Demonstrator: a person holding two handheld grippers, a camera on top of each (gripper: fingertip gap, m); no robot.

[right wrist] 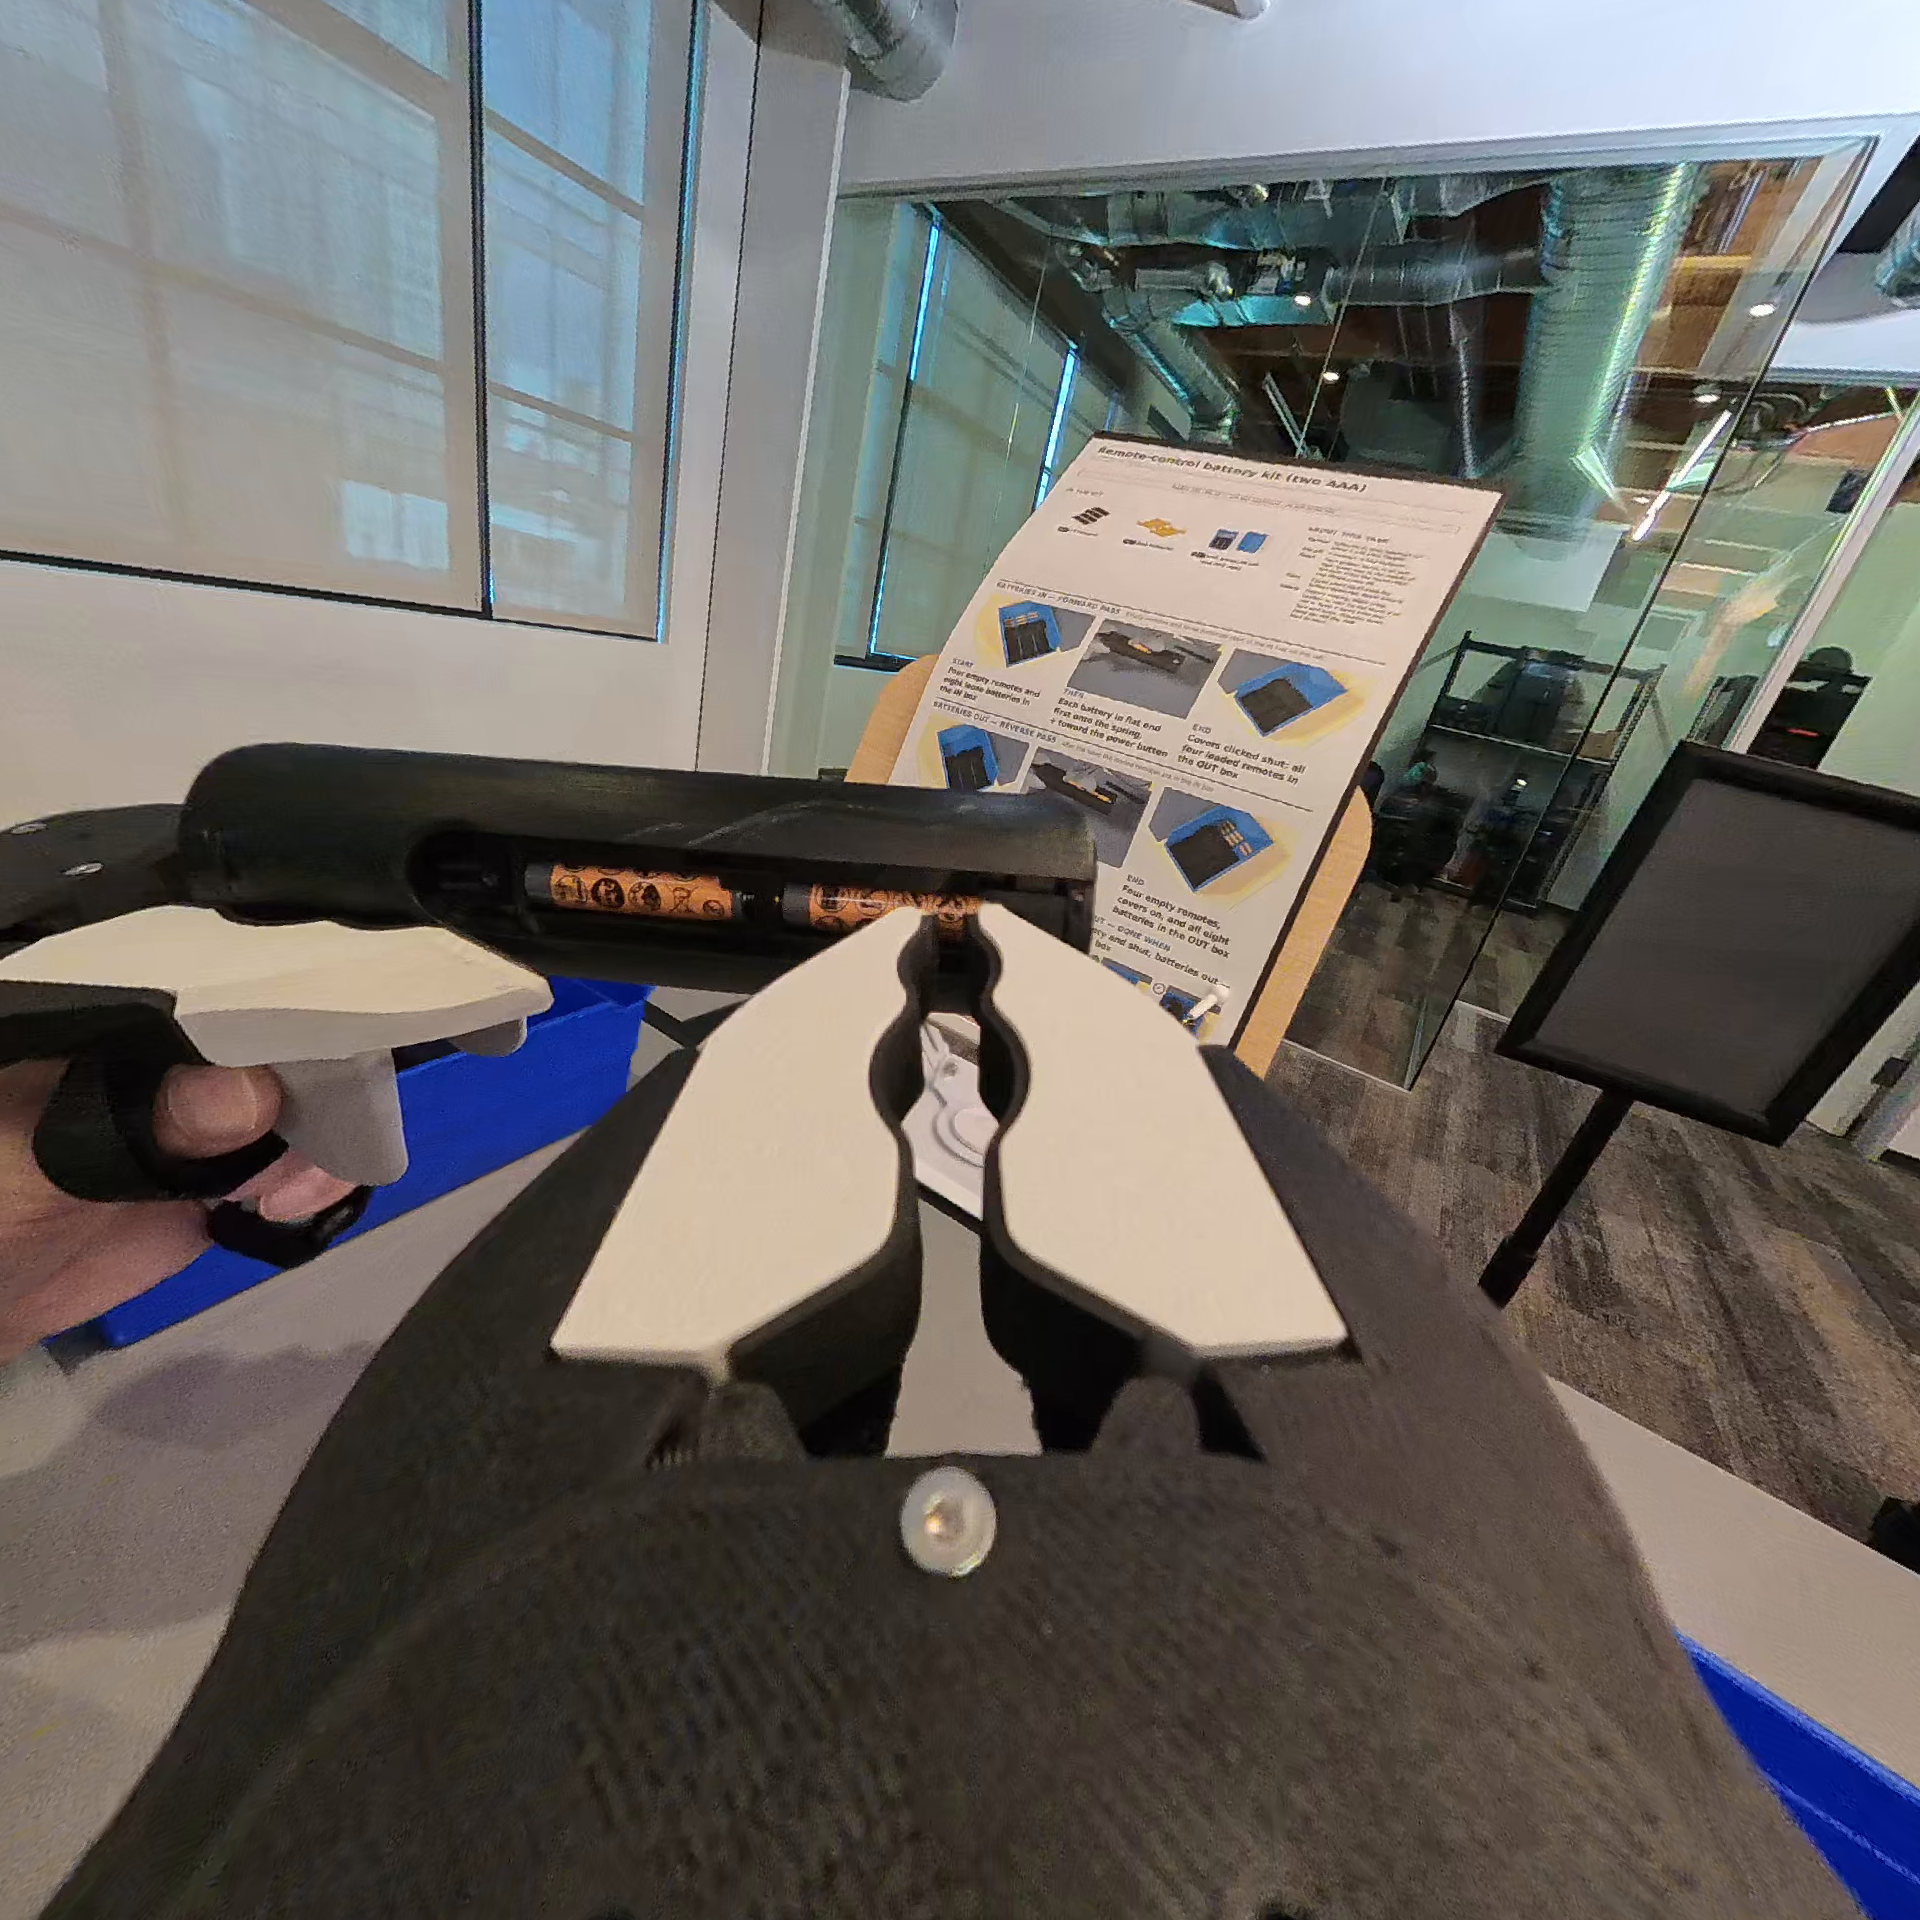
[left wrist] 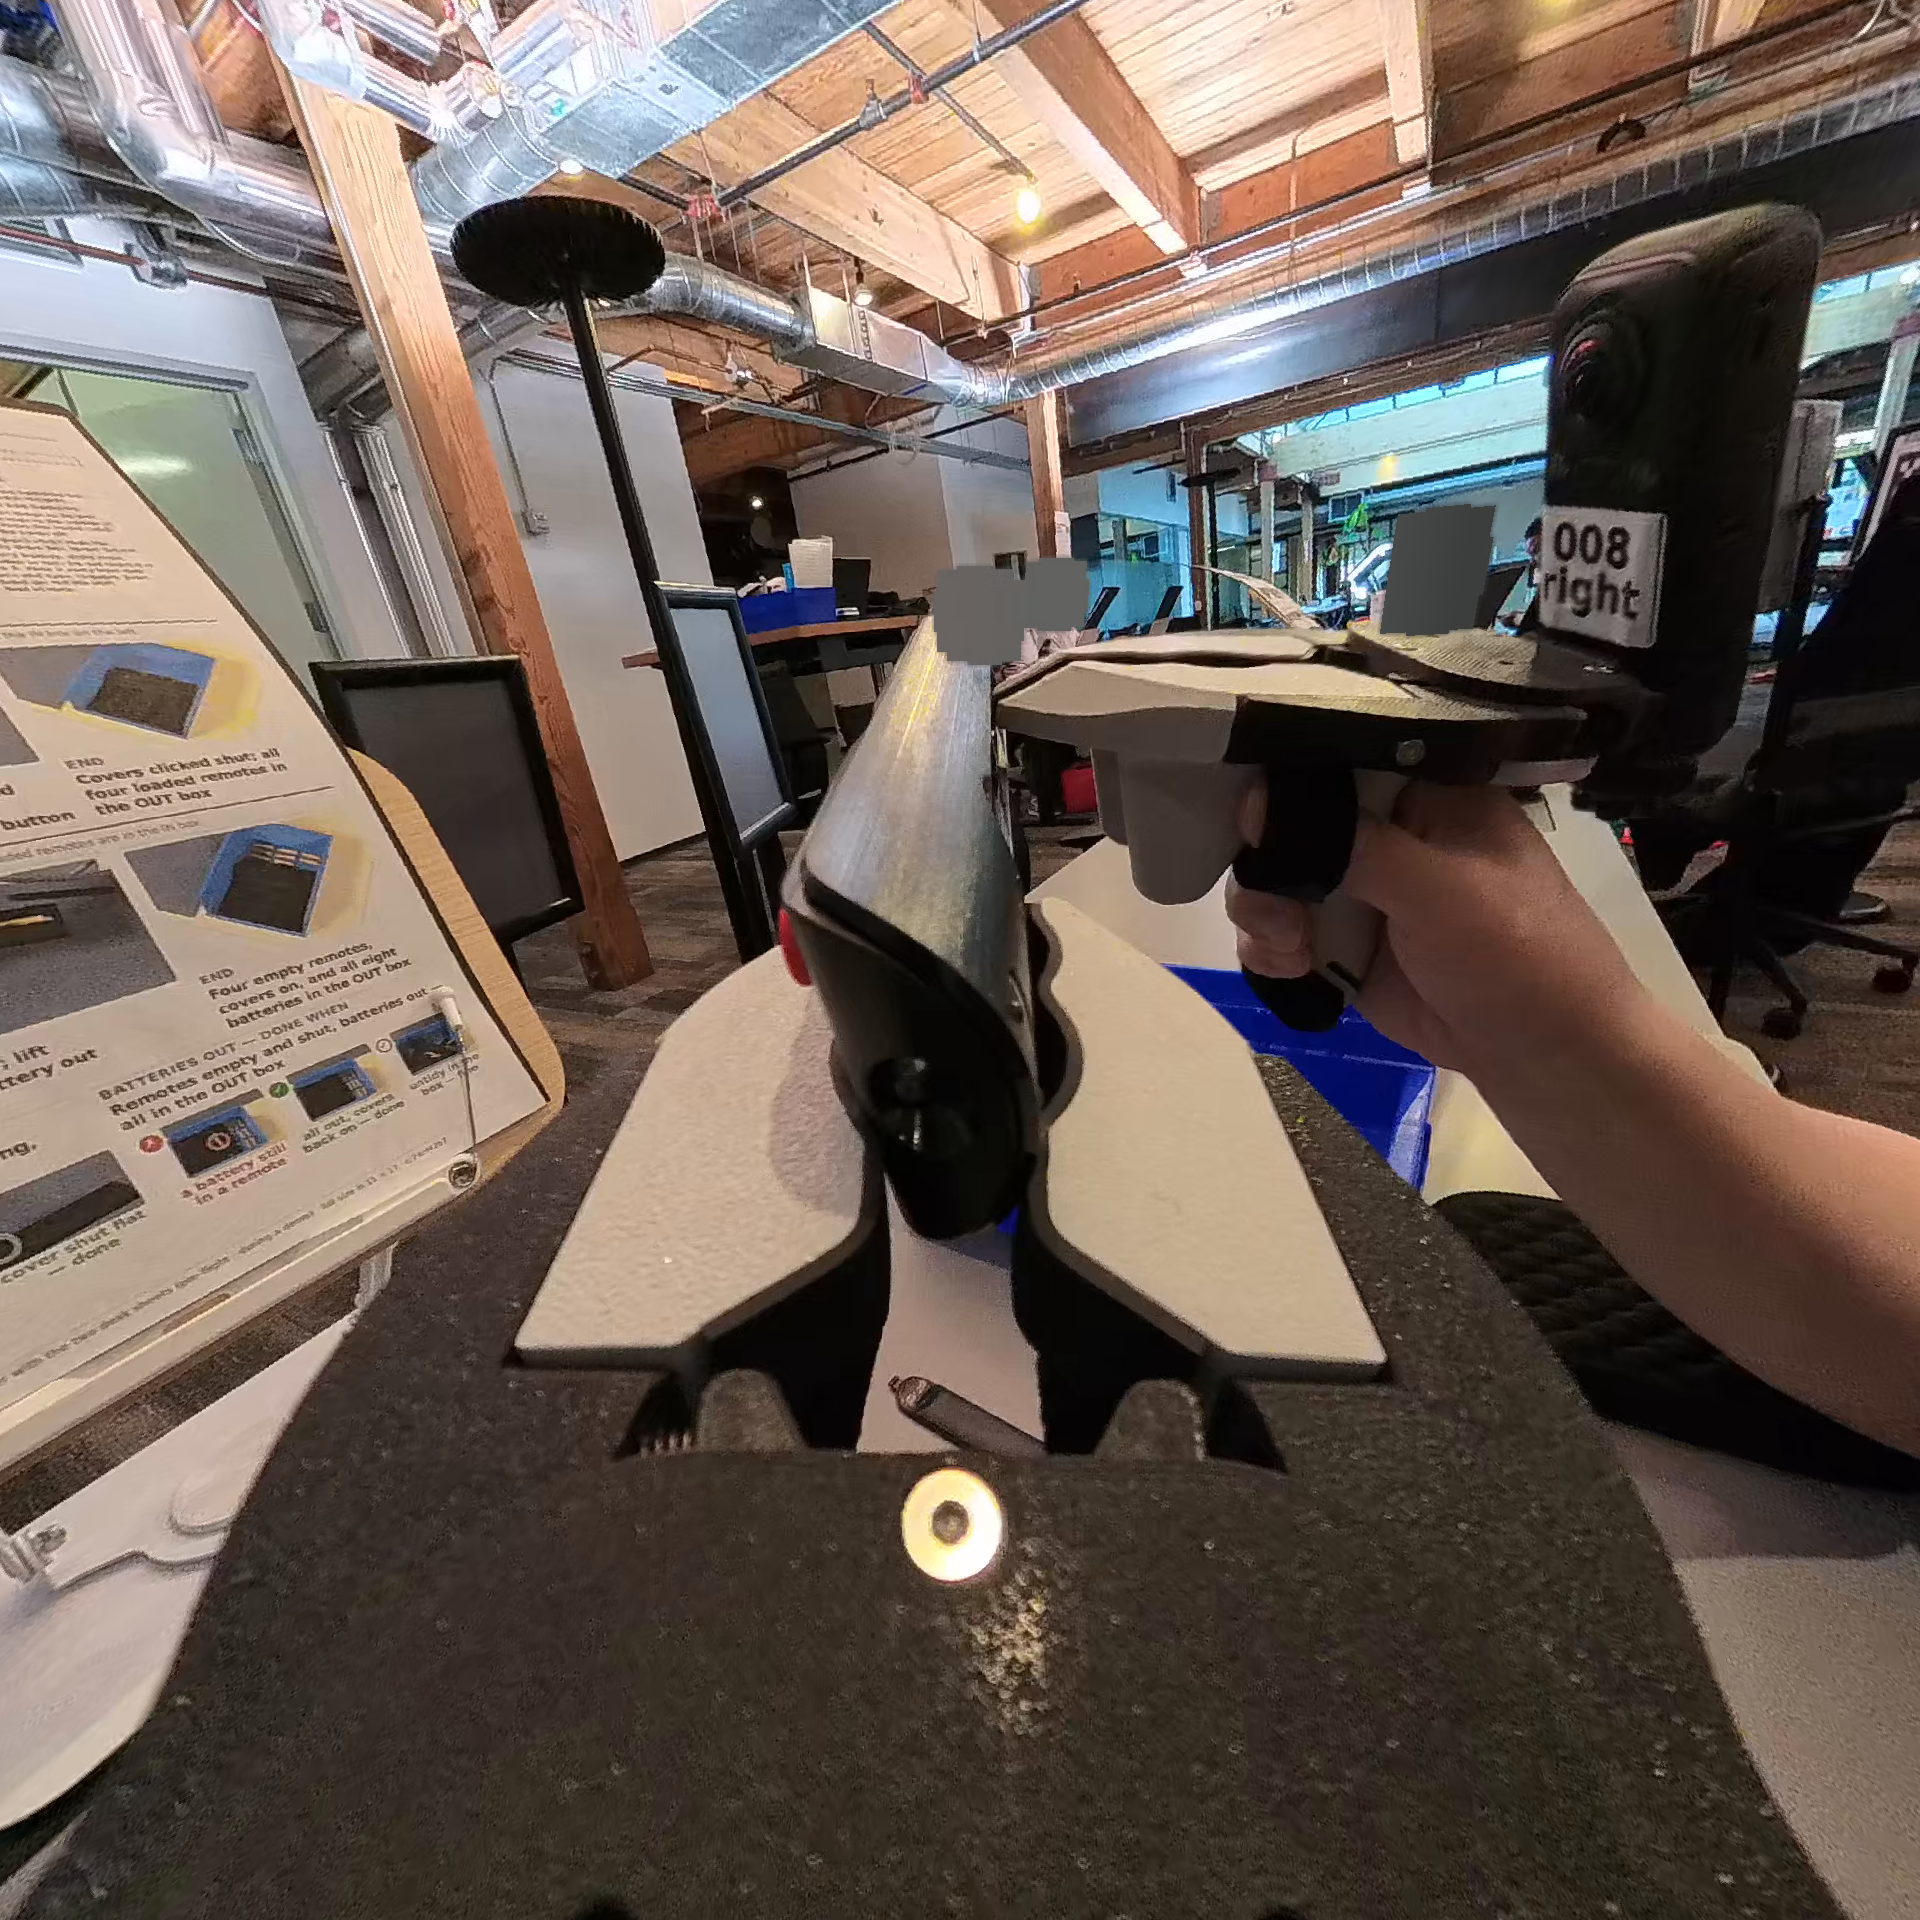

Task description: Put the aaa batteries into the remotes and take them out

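My left gripper [left wrist: 935, 951] is shut on a black remote [left wrist: 904, 790] and holds it in the air by the end with the red button. In the right wrist view the remote [right wrist: 644, 800] lies level, its battery bay open toward me with two orange AAA batteries [right wrist: 634, 891] end to end inside. My right gripper [right wrist: 948, 923] is closed to a narrow gap on the right-hand battery [right wrist: 862, 902], near the remote's far end. The right gripper also shows in the left wrist view [left wrist: 1008, 691], held by a hand.
A printed instruction board [right wrist: 1195, 675] stands on the white table behind the remote. A blue bin [right wrist: 499, 1101] sits below the left gripper and another blue edge [right wrist: 1818, 1787] shows at lower right. A dark cylinder [left wrist: 966, 1418] lies on the table. Black framed stands [right wrist: 1714, 935] are on the floor.
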